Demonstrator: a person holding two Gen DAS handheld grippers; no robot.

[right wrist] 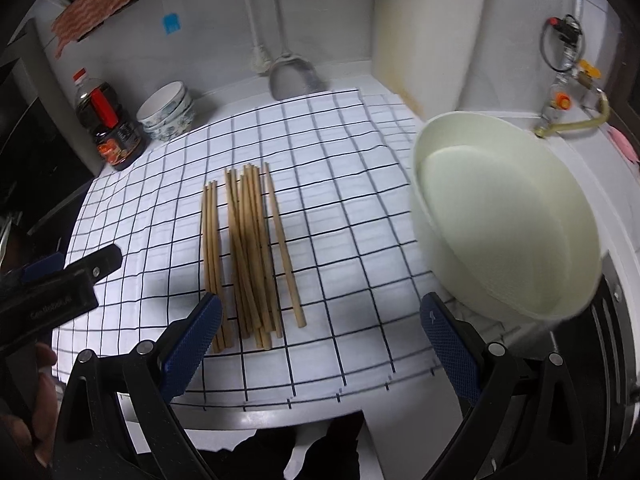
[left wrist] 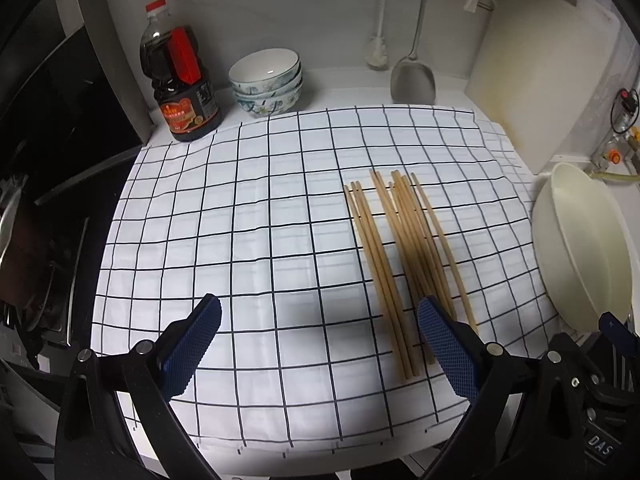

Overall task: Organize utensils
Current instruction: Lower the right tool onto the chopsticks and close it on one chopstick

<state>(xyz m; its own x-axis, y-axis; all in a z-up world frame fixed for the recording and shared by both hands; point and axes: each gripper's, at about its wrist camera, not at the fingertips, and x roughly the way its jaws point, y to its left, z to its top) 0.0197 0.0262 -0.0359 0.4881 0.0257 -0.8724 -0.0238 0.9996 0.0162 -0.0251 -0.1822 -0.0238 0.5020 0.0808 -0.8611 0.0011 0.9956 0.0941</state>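
Several wooden chopsticks point(left wrist: 400, 256) lie side by side on a white cloth with a black grid point(left wrist: 248, 240), right of its middle; they also show in the right wrist view point(right wrist: 246, 252). My left gripper point(left wrist: 320, 320) is open and empty above the cloth's near part, its right finger over the chopsticks' near ends. My right gripper point(right wrist: 320, 316) is open and empty, just right of the chopsticks' near ends. The left gripper's finger shows at the left of the right wrist view point(right wrist: 96, 264).
A large cream basin point(right wrist: 504, 216) stands at the cloth's right edge. A soy sauce bottle point(left wrist: 178, 80), stacked bowls point(left wrist: 266, 80) and a hanging metal spatula point(left wrist: 413, 80) are at the back. A white board point(left wrist: 540, 60) leans at the back right. A dark stove is left.
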